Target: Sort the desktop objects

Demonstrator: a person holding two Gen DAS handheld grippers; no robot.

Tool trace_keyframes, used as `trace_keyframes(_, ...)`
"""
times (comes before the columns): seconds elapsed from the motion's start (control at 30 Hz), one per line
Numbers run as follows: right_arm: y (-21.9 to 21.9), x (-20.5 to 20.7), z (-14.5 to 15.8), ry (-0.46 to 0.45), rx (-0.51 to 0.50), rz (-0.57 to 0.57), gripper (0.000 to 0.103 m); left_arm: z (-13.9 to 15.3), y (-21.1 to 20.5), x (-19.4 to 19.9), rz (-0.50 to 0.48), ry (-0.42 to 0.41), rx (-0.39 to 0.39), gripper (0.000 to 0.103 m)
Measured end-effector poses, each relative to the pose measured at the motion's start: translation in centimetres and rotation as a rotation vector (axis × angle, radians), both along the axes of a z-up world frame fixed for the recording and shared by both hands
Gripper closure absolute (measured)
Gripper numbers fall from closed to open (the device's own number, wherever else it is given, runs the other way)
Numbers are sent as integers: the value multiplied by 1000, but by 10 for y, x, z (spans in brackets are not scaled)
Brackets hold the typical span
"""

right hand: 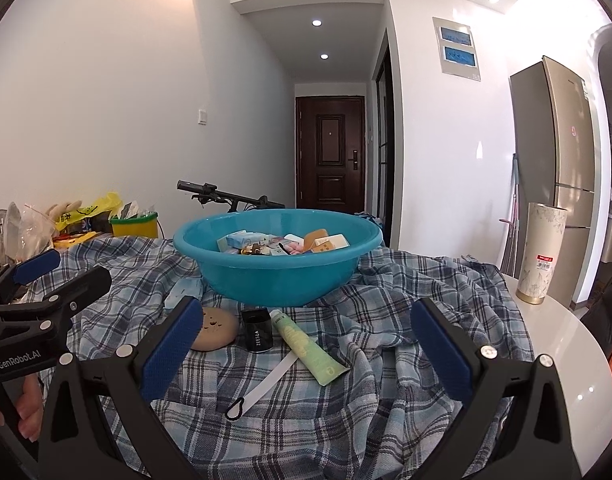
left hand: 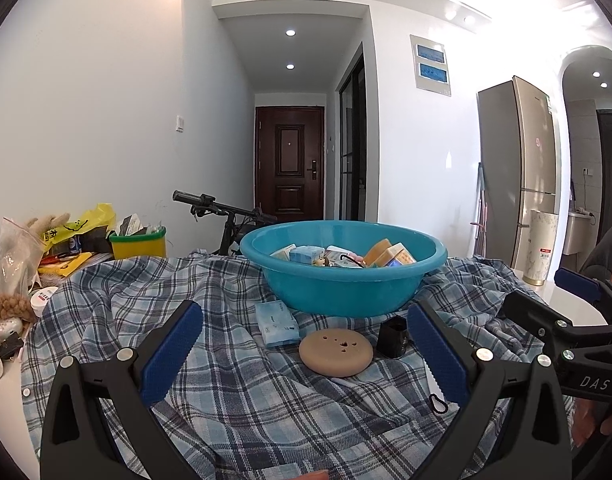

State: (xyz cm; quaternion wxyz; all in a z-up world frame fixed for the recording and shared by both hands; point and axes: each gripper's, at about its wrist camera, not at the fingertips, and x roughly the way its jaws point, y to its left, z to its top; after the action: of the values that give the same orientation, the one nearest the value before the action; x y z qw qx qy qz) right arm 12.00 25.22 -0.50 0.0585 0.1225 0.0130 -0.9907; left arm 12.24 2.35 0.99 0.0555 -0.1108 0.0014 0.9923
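Note:
A teal basin (left hand: 342, 292) (right hand: 277, 280) holding several small boxes stands on a plaid cloth (left hand: 233, 400) (right hand: 346, 408). In front of it lie a tan round disc (left hand: 336, 353) (right hand: 215, 329), a black box (left hand: 393, 337) (right hand: 257, 330), a blue tissue pack (left hand: 275, 324), a green tube (right hand: 309, 347) and a white strip with a black loop (right hand: 261, 386) (left hand: 434, 390). My left gripper (left hand: 306, 356) is open and empty, just short of the disc. My right gripper (right hand: 306, 356) is open and empty, near the tube. Each gripper shows at the edge of the other's view.
Clutter sits at the table's left: a yellow-green container (left hand: 137, 242) (right hand: 134, 225), bags and plush toys (left hand: 13, 304). A tall patterned cylinder (right hand: 541, 254) (left hand: 541, 248) stands on the bare white tabletop (right hand: 566, 344) at the right. A bicycle handlebar (left hand: 221, 205) is behind the table.

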Motion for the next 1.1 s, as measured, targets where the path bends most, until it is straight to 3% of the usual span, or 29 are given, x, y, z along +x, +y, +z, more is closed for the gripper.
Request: trace_keyframes(1.1, 0, 1, 0, 0, 7, -26, 0, 2, 1, 2, -5, -2, -5, 0)
